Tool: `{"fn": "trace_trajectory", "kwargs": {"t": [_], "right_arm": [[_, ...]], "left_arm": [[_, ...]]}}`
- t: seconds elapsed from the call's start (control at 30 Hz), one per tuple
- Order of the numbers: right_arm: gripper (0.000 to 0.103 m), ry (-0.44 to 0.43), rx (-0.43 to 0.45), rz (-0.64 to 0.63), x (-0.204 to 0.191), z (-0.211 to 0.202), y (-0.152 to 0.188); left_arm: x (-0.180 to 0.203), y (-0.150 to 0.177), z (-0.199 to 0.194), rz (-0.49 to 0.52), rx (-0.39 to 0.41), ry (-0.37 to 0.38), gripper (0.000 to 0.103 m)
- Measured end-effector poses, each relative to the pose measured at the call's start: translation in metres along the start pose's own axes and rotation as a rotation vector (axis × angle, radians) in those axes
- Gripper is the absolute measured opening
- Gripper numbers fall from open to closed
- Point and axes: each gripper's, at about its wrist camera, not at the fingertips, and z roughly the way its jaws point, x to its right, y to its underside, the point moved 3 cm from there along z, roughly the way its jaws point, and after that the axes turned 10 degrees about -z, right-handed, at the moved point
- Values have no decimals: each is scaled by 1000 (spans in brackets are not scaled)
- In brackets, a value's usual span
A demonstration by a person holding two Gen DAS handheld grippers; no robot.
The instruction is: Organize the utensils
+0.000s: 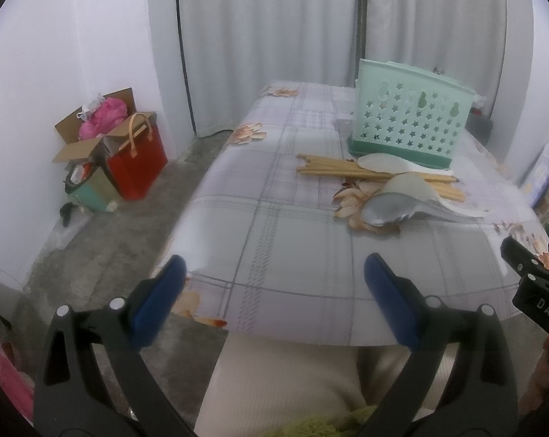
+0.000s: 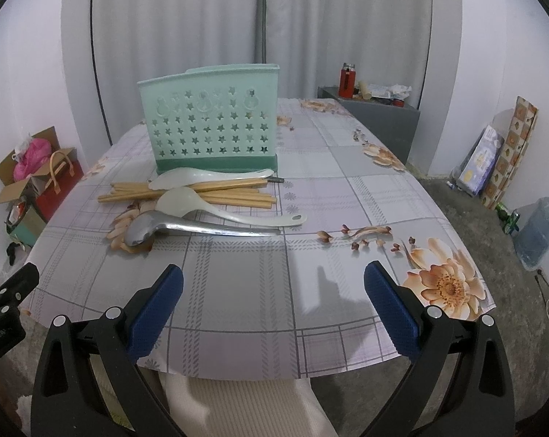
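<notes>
A mint-green utensil holder [image 2: 210, 131] [image 1: 409, 120] with star holes stands upright on the table. In front of it lie several wooden chopsticks [image 2: 187, 191] [image 1: 343, 167], two white plastic spoons [image 2: 209, 202] [image 1: 413, 185] and a metal spoon [image 2: 187, 227] [image 1: 387, 211]. My left gripper [image 1: 274, 280] hovers open over the table's near left edge, nothing between its blue pads. My right gripper [image 2: 274, 287] is open as well, above the near edge and short of the utensils. The right gripper's black tip [image 1: 529, 273] shows at the far right of the left wrist view.
The table [image 2: 347, 189] wears a checked floral cloth. On the floor at left sit a cardboard box [image 1: 92, 134] and a red bag [image 1: 139, 164]. A grey cabinet [image 2: 376, 116] with clutter stands behind, a water jug [image 2: 540, 233] at right. A person's light trousers [image 2: 238, 404] show below.
</notes>
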Motion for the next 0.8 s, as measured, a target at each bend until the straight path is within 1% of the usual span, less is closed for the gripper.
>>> {"fn": "trace_trajectory", "kwargs": {"t": [0.13, 0.23, 0.4, 0.47, 0.6, 0.7, 0.8], "right_arm": [[97, -6, -14, 4, -1, 7, -2], [97, -10, -26, 3, -1, 14, -4], [97, -34, -30, 9, -1, 25, -9], [97, -51, -24, 12, -1, 29, -12], [97, -82, -12, 15, 0, 38, -19], [97, -104, -19, 7, 1, 47, -23], [97, -126, -35, 6, 4, 58, -24]], "left_arm": [[1, -3, 2, 0, -3, 24, 94], [4, -5, 7, 4, -14, 23, 94], [7, -10, 19, -12, -61, 53, 94], [9, -12, 24, -30, -76, 84, 94], [10, -16, 28, -95, -84, 184, 94], [12, -21, 30, -124, -71, 226, 94], [15, -26, 37, -136, -84, 260, 94]]}}
